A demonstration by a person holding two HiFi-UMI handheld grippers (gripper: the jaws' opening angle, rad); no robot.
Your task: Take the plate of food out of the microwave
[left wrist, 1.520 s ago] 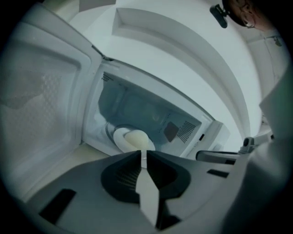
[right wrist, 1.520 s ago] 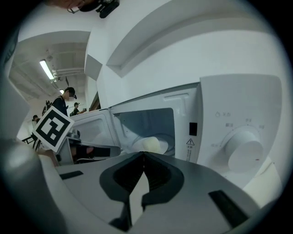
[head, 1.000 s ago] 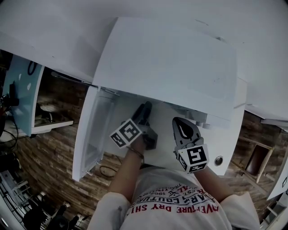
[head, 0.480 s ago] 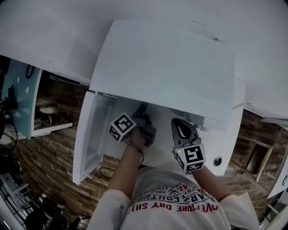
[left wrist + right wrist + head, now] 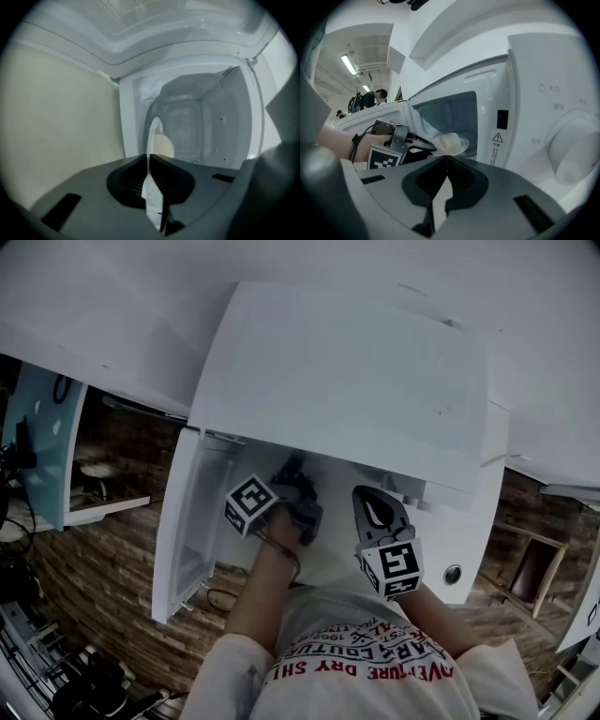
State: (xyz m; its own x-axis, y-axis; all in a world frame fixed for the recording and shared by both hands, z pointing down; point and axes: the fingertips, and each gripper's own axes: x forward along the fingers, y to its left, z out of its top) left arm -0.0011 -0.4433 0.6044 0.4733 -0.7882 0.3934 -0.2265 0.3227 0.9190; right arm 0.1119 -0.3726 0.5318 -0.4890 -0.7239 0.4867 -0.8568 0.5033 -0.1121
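Observation:
A white plate [image 5: 154, 136] carrying a pale round bun [image 5: 163, 146] sits inside the open white microwave [image 5: 347, 381]. My left gripper [image 5: 149, 157] reaches into the cavity, rolled onto its side; its jaws have just been closing and now pinch the plate's near rim. In the right gripper view the same plate [image 5: 459, 146] and bun [image 5: 449, 139] show at the left gripper's [image 5: 423, 144] tips. From the head view the left gripper [image 5: 292, 474] disappears under the microwave's top. My right gripper [image 5: 446, 157] hovers shut and empty in front of the control panel, just right of the opening.
The microwave door [image 5: 187, 531] swings open to the left. A control knob [image 5: 574, 150] and a warning label [image 5: 497, 149] are on the panel to the right. The cavity's back wall [image 5: 187, 126] lies behind the plate. A person [image 5: 370, 101] stands far off in the room.
The left gripper's marker cube has turned and shifted a little left and deeper toward the microwave opening. The right gripper has barely drifted left.

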